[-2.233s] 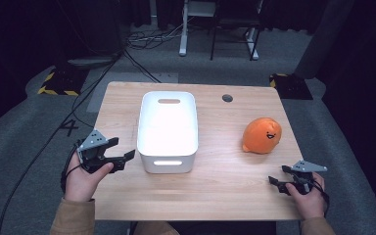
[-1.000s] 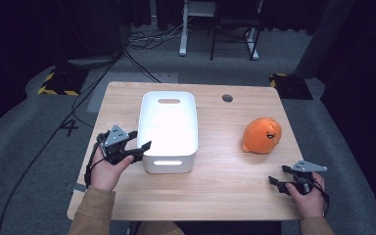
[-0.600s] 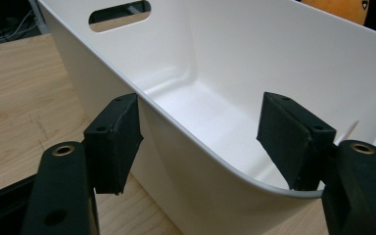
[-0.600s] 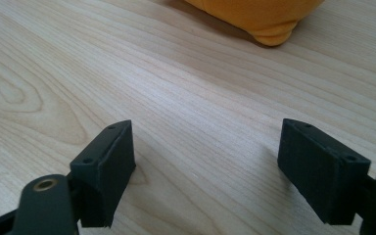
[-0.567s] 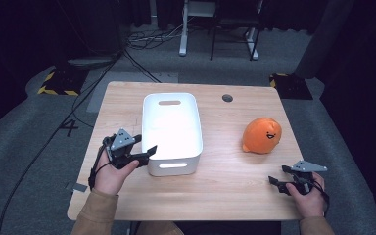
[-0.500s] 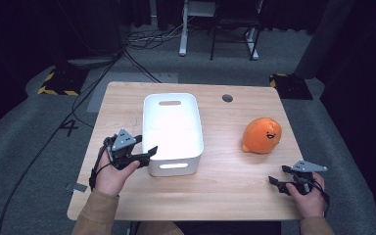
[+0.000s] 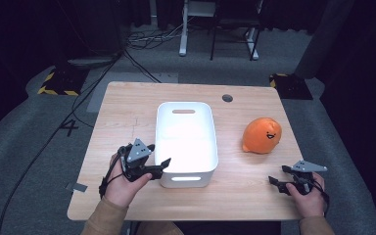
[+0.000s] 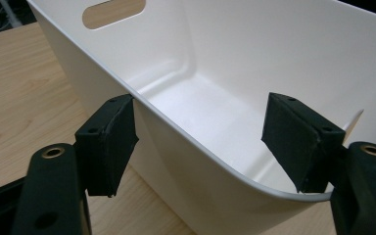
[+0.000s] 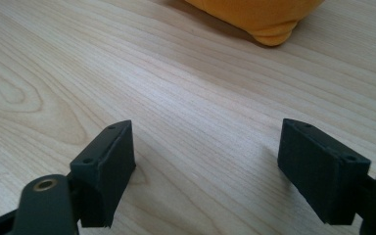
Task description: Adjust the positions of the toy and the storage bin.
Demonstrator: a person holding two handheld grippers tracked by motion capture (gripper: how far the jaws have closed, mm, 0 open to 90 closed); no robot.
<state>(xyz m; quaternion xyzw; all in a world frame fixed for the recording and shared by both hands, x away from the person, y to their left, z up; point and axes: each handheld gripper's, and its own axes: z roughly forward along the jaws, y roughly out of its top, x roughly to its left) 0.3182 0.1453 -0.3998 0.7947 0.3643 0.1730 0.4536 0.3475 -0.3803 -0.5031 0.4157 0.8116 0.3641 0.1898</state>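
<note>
White bin (image 7: pixel 186 134) at the middle of the wooden table (image 7: pixel 127 112), long axis running away from the near edge, a slot handle in each end wall. Left gripper (image 7: pixel 160 166) up against the bin's near left corner, jaws just been opening and now straddling the rim: seen in the left gripper view (image 8: pixel 203 147), one pad outside the wall, just at the rim's edge, the other over the inside, well off the wall, so nothing pinched, only the rim passing between. Bin (image 8: pixel 235 83) empty, its far handle slot toward the top left of that view. Orange plush toy (image 7: pixel 262 135) with a small smiling face on the tabletop right of the bin, apart from it. Right gripper (image 7: pixel 279 176) near the table's near right corner, just in front of the toy and clear of it, jaws spread wide over bare wood; in the right gripper view (image 9: pixel 205 166) nothing between the pads, and the toy's (image 9: pixel 259 17) lower edge at the top, some way ahead.
</note>
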